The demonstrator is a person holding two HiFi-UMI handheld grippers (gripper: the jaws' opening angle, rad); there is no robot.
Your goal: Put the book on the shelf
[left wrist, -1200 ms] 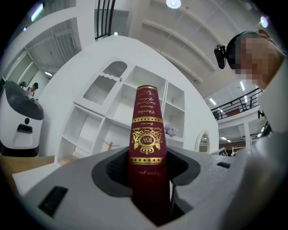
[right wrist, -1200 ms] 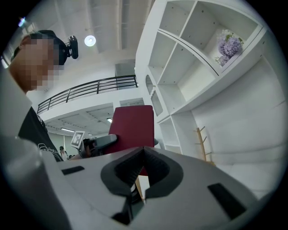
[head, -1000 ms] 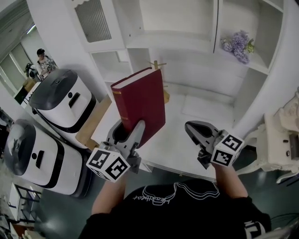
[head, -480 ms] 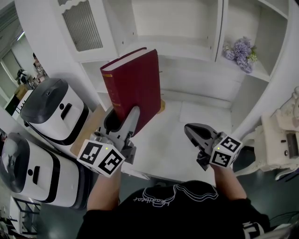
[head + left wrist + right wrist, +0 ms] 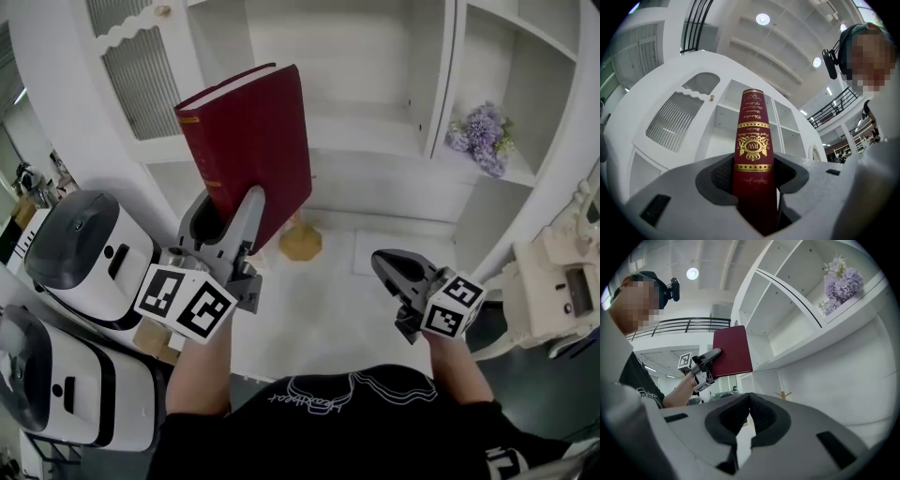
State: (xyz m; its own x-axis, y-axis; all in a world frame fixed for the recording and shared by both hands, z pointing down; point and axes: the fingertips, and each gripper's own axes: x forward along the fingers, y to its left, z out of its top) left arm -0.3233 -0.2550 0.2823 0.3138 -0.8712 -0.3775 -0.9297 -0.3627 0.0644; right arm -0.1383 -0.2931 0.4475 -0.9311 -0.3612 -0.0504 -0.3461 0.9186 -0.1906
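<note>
Since the frames of a second ago, the book [image 5: 248,141] is being raised and drawn toward 11 o'clock in the head view. It is being taken clear of the desk top [image 5: 319,309] and up in front of the white shelf [image 5: 375,141]. Meanwhile the right gripper [image 5: 398,270] is being kept almost where it was, low at about 4 o'clock.

The book is being held upright with a slight tilt and is being pinched near its lower end by the left gripper [image 5: 228,214]. Both covers are being pressed by the jaws, with the gilt spine standing between them in the left gripper view. The right gripper's jaws are being held pressed together with nothing between them.

As to progress, the pick-up is being judged complete and the carry well under way. The book is being held in the air before the compartments and is not yet being rested inside any of them. An open bay is being seen toward 12 o'clock, while the bay at 2 o'clock is being occupied by purple flowers [image 5: 478,136].

What remains, by this reading, is for the book to be moved into a bay, stood on its board and let go.
</note>
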